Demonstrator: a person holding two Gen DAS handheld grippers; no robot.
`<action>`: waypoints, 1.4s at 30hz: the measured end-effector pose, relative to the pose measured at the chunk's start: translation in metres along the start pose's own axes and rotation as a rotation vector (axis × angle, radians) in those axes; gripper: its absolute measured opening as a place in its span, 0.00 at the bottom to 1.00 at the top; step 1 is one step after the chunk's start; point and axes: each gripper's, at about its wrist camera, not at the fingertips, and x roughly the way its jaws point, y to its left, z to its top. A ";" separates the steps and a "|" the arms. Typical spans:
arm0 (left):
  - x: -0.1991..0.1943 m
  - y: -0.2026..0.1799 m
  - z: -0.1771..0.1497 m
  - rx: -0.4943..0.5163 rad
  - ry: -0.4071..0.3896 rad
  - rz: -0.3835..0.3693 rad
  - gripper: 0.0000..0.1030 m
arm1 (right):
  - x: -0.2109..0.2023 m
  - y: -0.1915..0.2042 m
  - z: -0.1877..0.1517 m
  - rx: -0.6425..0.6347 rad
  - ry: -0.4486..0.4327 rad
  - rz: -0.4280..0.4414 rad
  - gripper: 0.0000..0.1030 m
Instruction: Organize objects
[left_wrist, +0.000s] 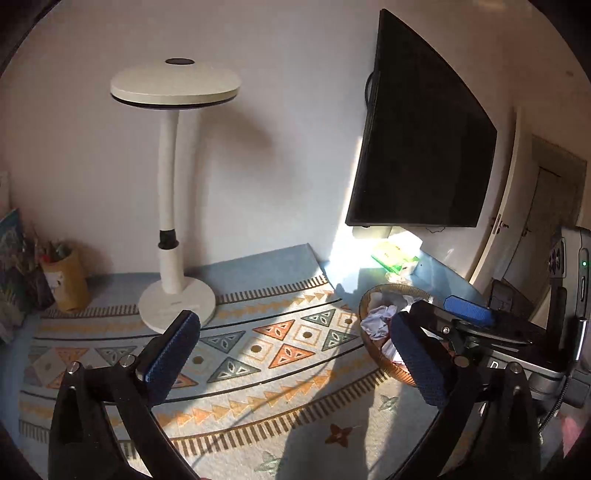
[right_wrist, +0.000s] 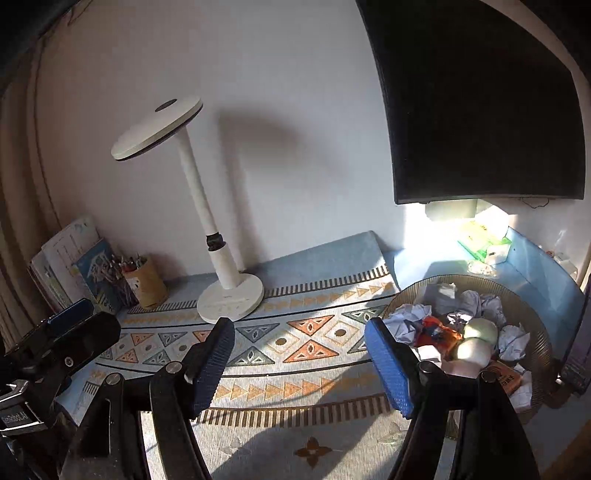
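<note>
A round woven basket (right_wrist: 543, 343) sits at the right of the patterned mat (right_wrist: 295, 354). It holds several crumpled papers (right_wrist: 406, 321), an orange wrapper (right_wrist: 437, 332), two pale balls (right_wrist: 480, 328) and a brown packet (right_wrist: 504, 376). The basket also shows in the left wrist view (left_wrist: 388, 363). My right gripper (right_wrist: 299, 362) is open and empty, hovering over the mat just left of the basket. My left gripper (left_wrist: 295, 358) is open and empty above the mat's middle. The right gripper shows in the left wrist view (left_wrist: 469, 308), over the basket.
A white desk lamp (right_wrist: 231, 295) stands at the back of the mat. A brown pen cup (right_wrist: 146, 282) and books (right_wrist: 70, 258) are at the back left. A dark monitor (right_wrist: 480, 110) hangs at the back right, with a green tissue pack (right_wrist: 480, 243) under it.
</note>
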 end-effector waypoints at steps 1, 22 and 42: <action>-0.014 0.012 -0.008 -0.002 -0.014 0.040 0.99 | 0.010 0.015 -0.008 -0.019 0.025 0.014 0.70; 0.066 0.130 -0.134 -0.152 0.242 0.397 0.99 | 0.135 0.048 -0.093 -0.114 0.201 -0.047 0.90; 0.073 0.143 -0.140 -0.236 0.293 0.446 0.99 | 0.151 0.039 -0.093 -0.061 0.277 -0.054 0.93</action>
